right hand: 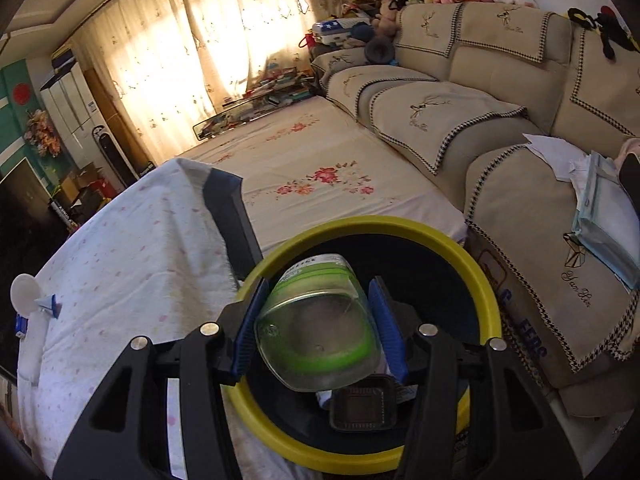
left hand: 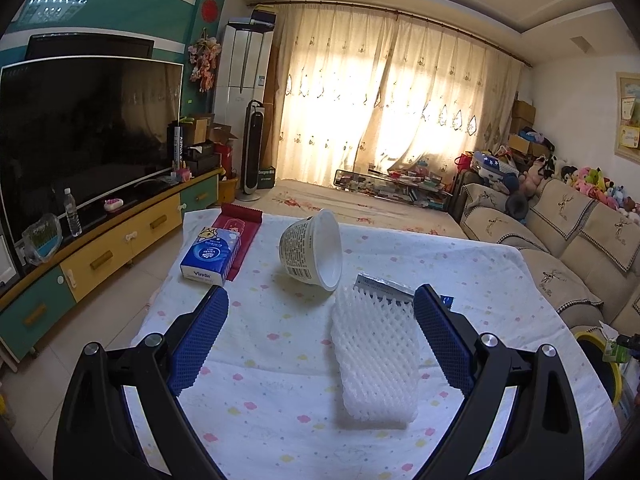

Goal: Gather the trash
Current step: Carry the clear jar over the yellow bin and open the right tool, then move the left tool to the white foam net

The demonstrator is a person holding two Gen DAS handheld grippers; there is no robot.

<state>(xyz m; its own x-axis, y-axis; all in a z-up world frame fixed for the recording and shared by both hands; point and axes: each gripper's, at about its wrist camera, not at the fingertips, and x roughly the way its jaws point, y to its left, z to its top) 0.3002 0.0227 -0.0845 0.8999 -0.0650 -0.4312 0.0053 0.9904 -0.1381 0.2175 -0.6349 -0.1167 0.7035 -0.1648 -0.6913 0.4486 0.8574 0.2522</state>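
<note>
My left gripper [left hand: 320, 300] is open above the table with the flowered cloth [left hand: 260, 360]. A white foam fruit net [left hand: 374, 360] lies between its fingers, nearer the right one. A white paper cup [left hand: 314, 249] lies tipped on its side beyond it. A silver foil wrapper [left hand: 384, 286] peeks out behind the net. My right gripper [right hand: 316, 292] is shut on a clear plastic bottle with a green label [right hand: 320, 328] and holds it over the yellow-rimmed trash bin [right hand: 486, 280]. A black plastic tray [right hand: 362, 406] lies inside the bin.
A blue Vinda tissue pack [left hand: 210, 256] lies on a red packet [left hand: 240, 236] at the table's far left. A TV cabinet [left hand: 108, 248] stands left, a beige sofa [right hand: 480, 120] right. The bin rim also shows in the left wrist view [left hand: 614, 364].
</note>
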